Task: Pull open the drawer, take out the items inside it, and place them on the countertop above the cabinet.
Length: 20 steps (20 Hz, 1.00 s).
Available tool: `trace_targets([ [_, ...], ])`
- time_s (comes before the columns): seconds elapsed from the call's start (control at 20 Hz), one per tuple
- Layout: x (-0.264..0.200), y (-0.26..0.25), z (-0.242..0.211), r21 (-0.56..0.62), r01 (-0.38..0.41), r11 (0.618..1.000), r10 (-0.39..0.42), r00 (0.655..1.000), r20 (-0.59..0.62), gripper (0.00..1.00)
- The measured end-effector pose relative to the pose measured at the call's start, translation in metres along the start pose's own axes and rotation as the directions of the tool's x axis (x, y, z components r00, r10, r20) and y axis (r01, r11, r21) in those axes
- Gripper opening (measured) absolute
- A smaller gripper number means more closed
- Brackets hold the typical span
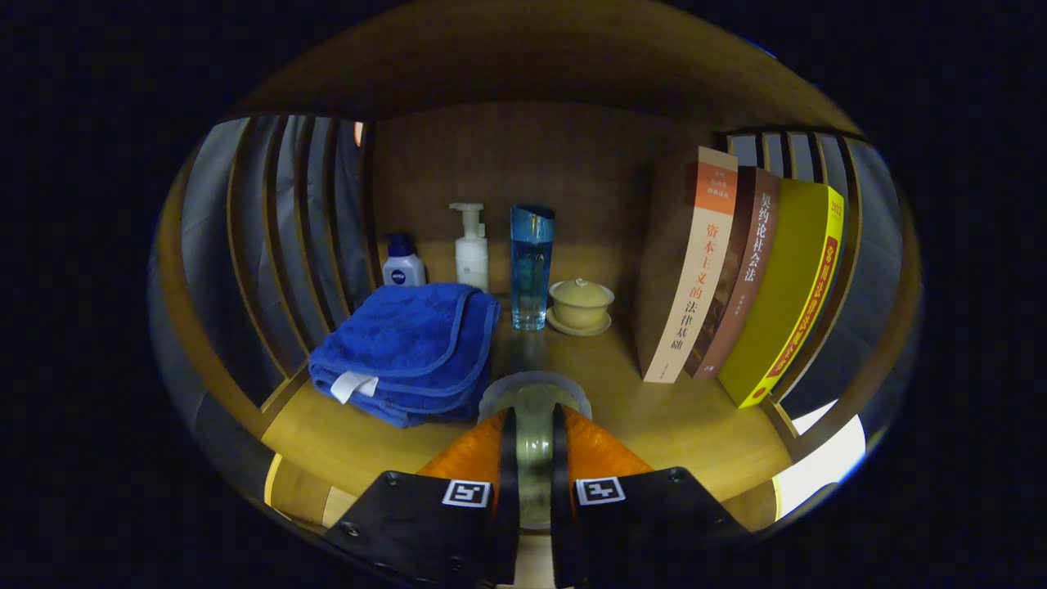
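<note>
Between the orange fingers of the gripper, a clear glass is being squeezed just above the countertop. Letting go unevenly is risking tipping it toward the blue towel.

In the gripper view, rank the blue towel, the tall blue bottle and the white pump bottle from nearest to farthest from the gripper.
The gripper grips a clear round object.
1. Blue towel, just ahead, left of the fingers.
2. Tall blue bottle, straight ahead, beyond the towel.
3. White pump bottle, behind the towel, by the back wall.
</note>
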State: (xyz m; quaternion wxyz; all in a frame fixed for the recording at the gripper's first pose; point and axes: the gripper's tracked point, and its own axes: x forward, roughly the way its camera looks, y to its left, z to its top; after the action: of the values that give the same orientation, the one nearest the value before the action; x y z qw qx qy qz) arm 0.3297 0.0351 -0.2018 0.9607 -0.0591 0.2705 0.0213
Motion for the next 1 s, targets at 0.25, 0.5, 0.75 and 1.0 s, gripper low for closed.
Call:
trace_targets([
  [0.25, 0.012, 0.007, 0.001, 0.007, -0.009, 1.0, 0.009, 1.0, 0.024, 0.27],
  [0.5, 0.019, 0.001, -0.012, 0.042, 0.014, 0.999, -0.014, 1.0, -0.01, 0.31],
  [0.75, 0.022, -0.008, -0.03, 0.127, 0.042, 0.991, -0.039, 0.999, -0.022, 0.46],
  [1.0, 0.015, -0.001, -0.012, 0.101, 0.012, 0.995, -0.016, 0.999, 0.038, 0.8],
])
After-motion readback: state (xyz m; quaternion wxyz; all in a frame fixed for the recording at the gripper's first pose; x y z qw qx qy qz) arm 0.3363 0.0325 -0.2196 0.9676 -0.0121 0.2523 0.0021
